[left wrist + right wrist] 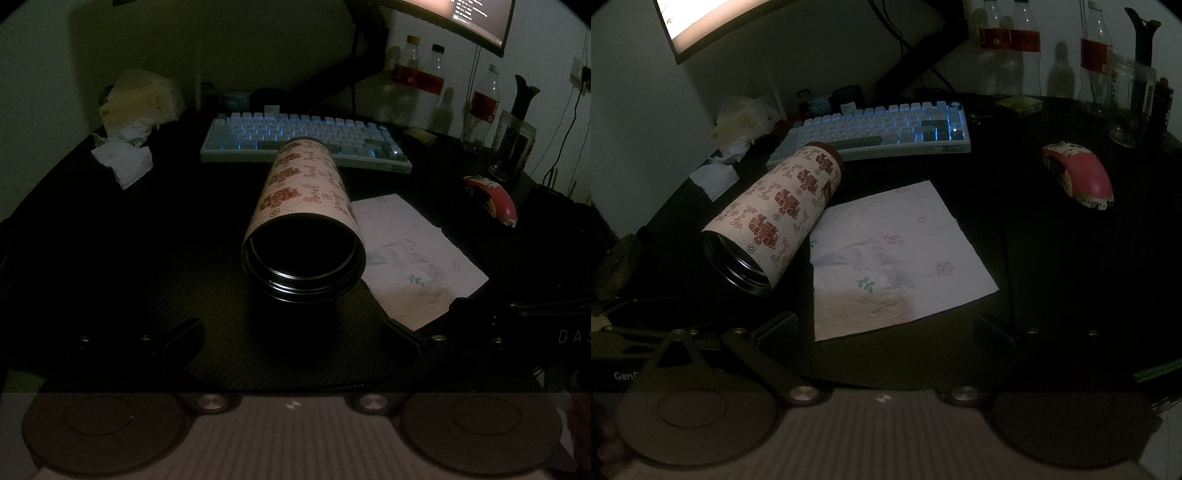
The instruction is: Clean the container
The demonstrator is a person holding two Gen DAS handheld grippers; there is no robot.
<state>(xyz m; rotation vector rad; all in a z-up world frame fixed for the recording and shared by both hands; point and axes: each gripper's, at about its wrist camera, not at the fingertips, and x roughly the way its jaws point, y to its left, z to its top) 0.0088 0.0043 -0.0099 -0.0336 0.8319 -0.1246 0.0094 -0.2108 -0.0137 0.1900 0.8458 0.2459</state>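
Left gripper, spread, should square on the container; right gripper, spread, should pinch the tissue firmly.

Ahead of the left tongs lies a cream can printed with dark red flower clusters and small brown motifs; its open mouth has a black ribbed rim. Ahead of the right tongs is a white paper napkin with faint pink roses and a green sprig. Farther off, a white and grey keyboard glows pale blue. To the far right sits a pink mouse with a white patterned side. The desk is black with a fine weave.
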